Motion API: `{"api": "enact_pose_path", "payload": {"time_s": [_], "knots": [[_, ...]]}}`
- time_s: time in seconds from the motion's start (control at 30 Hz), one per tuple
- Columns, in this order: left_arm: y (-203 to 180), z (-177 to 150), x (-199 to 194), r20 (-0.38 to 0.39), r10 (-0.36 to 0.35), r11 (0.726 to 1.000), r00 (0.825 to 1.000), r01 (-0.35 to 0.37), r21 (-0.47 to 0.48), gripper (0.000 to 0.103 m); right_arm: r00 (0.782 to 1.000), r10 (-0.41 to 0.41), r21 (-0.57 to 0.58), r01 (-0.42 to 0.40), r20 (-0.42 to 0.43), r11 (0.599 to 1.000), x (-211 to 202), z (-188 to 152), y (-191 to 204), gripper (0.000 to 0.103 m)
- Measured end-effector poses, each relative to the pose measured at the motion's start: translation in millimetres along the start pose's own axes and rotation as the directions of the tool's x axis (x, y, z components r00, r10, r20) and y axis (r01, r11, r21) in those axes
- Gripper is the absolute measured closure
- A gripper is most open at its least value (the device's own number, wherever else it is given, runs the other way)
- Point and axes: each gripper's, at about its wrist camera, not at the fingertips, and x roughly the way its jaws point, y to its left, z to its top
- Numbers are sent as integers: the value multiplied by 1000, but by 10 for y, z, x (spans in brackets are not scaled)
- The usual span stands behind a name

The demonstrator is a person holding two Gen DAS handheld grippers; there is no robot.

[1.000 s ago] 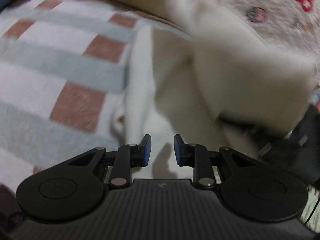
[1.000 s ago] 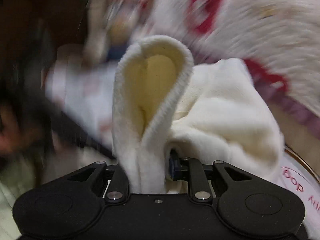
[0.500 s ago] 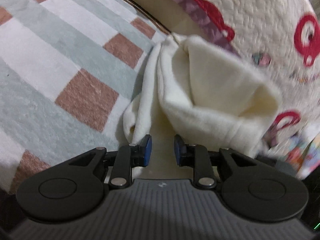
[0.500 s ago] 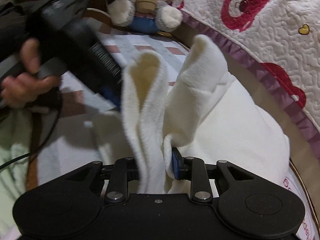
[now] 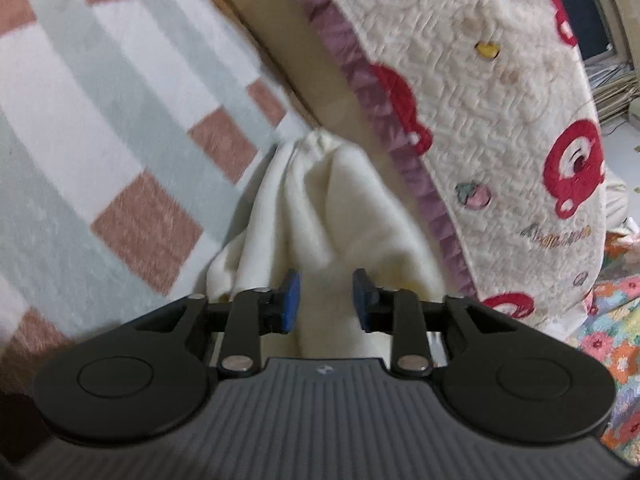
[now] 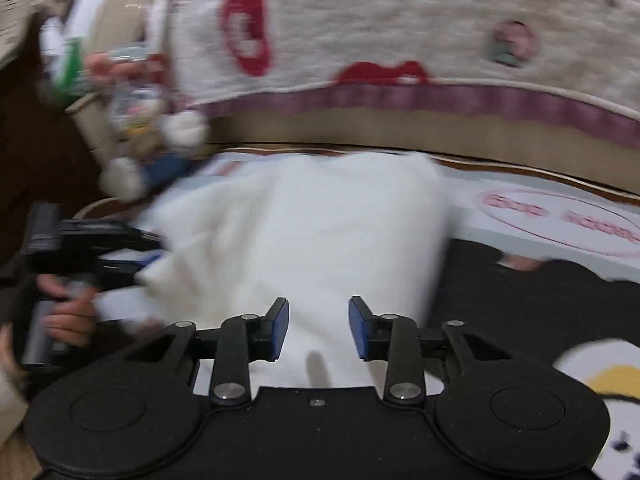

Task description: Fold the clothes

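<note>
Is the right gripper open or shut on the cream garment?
Open. The right gripper shows a clear gap between its blue pads; the cream garment lies beyond, unpinched.

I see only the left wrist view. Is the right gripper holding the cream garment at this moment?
Observer: No. The right gripper is open, jaws apart, just above the cream garment.
Operator: What is next to the garment on its right side?
Observer: A black cloth lies along its right edge.
Operator: And past its far left corner?
Observer: A stuffed toy, blurred, sits there by the bed frame.
</note>
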Motion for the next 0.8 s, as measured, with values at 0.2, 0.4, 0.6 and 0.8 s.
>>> {"api": "enact_pose_path", "payload": {"time_s": [0.2, 0.4, 0.6, 0.8], "knots": [[-49, -3, 5, -13, -17, 1000, 1000, 17, 23, 60, 995, 21, -32, -25, -100, 999, 201, -327, 12, 63], [-83, -19, -33, 31, 6, 999, 999, -7, 36, 58, 981, -18, -183, -18, -192, 983, 246, -577, 185, 63], [-65, -67, -358, 243, 35, 999, 969, -30, -25, 59, 978, -30, -209, -14, -206, 978, 257, -746, 130, 63], [-50, -41, -318, 142, 89, 996, 986, -89, -3, 56, 976, -14, -202, -31, -219, 979, 262, -793, 86, 63]]}}
